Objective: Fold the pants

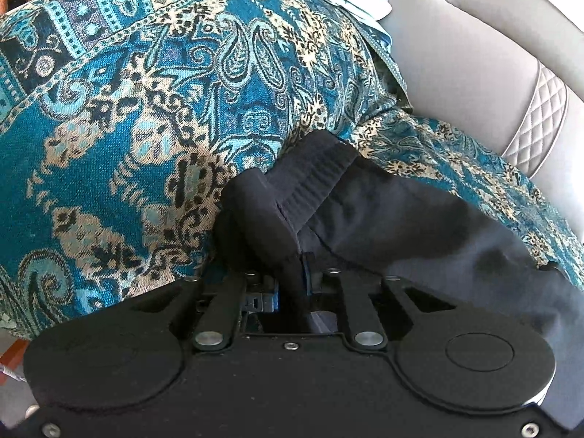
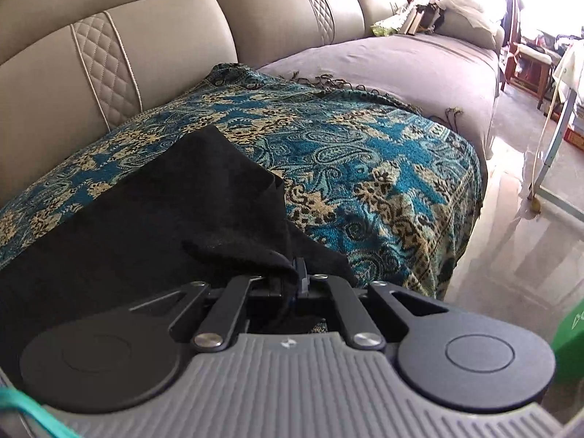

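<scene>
While clamped in both | pants (image 2: pixel 146 211) ahead | left hand-held gripper (image 1: pixel 297 273), right hand-held gripper (image 2: pixel 294 273)

A: Where do the pants (image 2: pixel 146 211) lie?
B: On the throw (image 2: pixel 365 153) over the sofa (image 2: pixel 284 14); backrest at twelve o'clock.
A: And the tools?
B: Left tool (image 1: pixel 297 273) and right tool (image 2: pixel 295 273) each clamp an edge at six o'clock.

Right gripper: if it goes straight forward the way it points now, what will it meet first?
The right gripper is already shut on the black pants. Straight ahead, that raised fabric comes first, then probably the patterned teal blanket on the sofa; depth is unclear.
</scene>
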